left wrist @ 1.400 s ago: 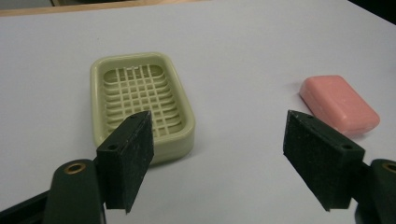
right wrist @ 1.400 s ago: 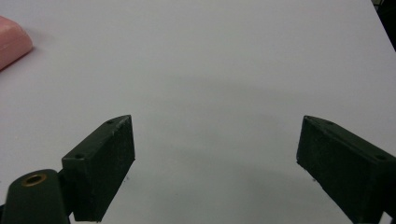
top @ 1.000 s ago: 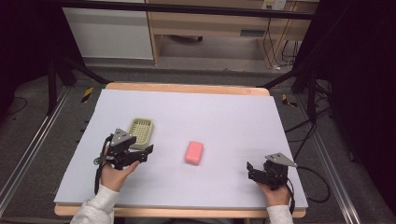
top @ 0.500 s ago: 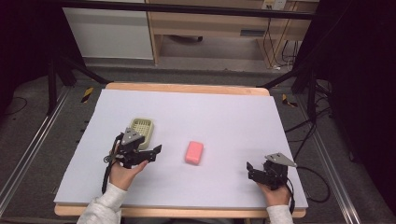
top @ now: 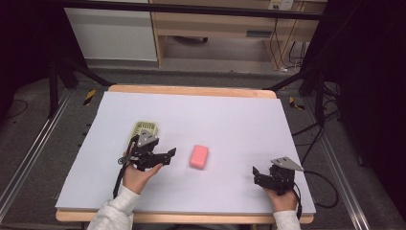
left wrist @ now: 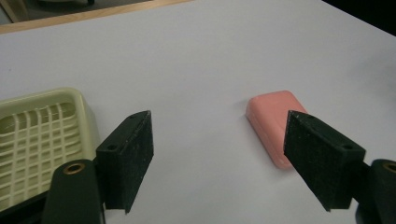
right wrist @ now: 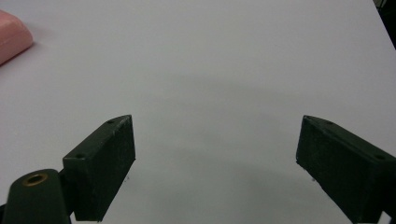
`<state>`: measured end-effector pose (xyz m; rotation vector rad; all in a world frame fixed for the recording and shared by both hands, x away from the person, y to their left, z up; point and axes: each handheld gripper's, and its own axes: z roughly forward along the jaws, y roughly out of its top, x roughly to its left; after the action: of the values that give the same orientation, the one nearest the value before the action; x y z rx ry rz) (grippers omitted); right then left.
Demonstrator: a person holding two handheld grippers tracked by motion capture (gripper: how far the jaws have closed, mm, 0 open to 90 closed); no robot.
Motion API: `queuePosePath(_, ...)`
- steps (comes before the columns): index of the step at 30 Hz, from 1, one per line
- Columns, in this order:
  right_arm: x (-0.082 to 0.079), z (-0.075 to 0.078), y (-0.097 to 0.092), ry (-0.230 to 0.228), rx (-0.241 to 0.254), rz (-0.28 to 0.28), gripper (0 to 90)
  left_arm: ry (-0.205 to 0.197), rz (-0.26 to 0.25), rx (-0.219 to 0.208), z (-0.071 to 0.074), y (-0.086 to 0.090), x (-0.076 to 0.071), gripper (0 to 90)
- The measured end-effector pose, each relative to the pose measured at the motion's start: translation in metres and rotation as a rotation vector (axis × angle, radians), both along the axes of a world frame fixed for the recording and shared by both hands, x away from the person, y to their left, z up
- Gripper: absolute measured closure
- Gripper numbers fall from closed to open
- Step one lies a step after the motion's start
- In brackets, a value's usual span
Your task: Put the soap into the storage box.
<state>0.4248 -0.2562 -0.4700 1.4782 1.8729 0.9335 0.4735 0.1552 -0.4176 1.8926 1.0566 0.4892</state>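
A pink bar of soap [top: 199, 156] lies flat near the middle of the white table top [top: 230, 120]. A pale yellow slotted soap dish [top: 145, 129] sits to its left. My left gripper [top: 170, 154] hovers between the two, open, its tips a short way left of the soap. In the left gripper view the soap [left wrist: 275, 123] lies just ahead, partly behind the right jaw, and the dish [left wrist: 39, 140] is at the left edge. My right gripper [top: 256, 173] rests open near the front right of the table, nothing between its jaws. The soap's corner [right wrist: 11, 37] shows far left in the right gripper view.
The table's wooden edge [top: 191, 90] runs along the back. Black stand legs [top: 72, 72] and cables [top: 316, 139] lie on the floor around the table. A wooden cabinet [top: 215, 28] stands behind.
My left gripper has moved to the right, away from the soap dish and toward the pink soap, still open. The right gripper has stayed where it was.
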Motion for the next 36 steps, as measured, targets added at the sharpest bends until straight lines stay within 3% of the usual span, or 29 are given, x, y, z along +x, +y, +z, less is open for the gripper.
queuePosePath(36,0.000,0.000,0.002,-0.007,-0.021,0.000,12.8,0.022,-0.056,0.046,-0.004,-0.052,0.013,23.6)
